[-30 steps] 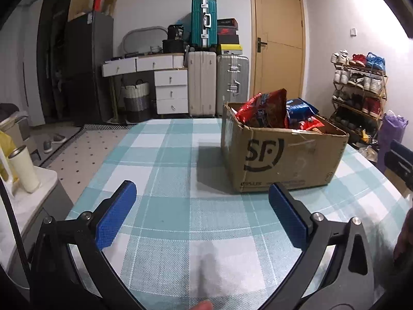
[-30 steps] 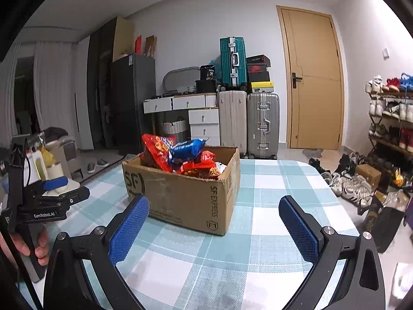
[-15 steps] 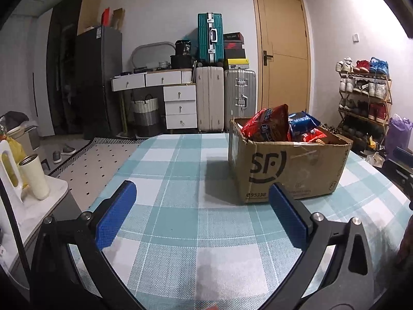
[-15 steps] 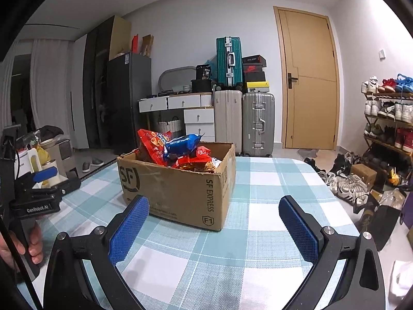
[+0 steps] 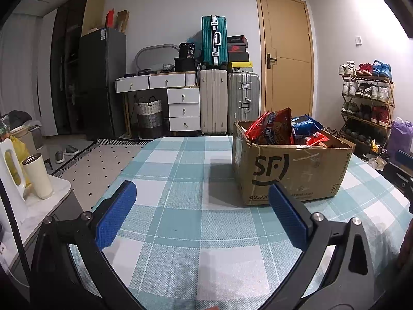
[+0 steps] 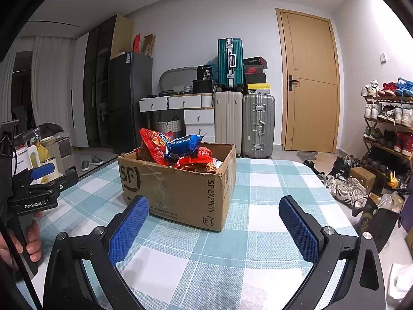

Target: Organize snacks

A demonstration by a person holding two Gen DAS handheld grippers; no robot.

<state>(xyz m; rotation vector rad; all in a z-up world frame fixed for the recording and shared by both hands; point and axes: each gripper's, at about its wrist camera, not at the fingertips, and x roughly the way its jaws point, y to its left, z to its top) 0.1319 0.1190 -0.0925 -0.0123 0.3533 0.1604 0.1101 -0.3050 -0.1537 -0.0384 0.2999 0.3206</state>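
A brown cardboard SF box [image 5: 296,173] [image 6: 175,188] stands on the teal-and-white checked table [image 5: 180,196] [image 6: 258,206]. Snack bags stick out of it: a red bag [image 5: 271,126] [image 6: 153,144], a blue bag [image 5: 304,126] [image 6: 184,143] and more red packets beneath. My left gripper [image 5: 204,211] is open and empty, short of the box and left of its front face. My right gripper [image 6: 214,224] is open and empty, just in front of the box's near corner. The left gripper's body [image 6: 36,193] and a person's hand [image 6: 28,240] show at the left edge of the right wrist view.
A side counter [image 5: 33,206] at the left holds a cream tumbler [image 5: 37,175] and a white jug. Beyond the table are suitcases [image 5: 227,103], white drawers, a dark fridge and a door [image 5: 284,62]. A shoe rack [image 6: 389,129] and loose shoes lie at the right.
Both grippers have tilted up and edged toward the box, which now looks larger and lower in both views. Both stay open and empty.
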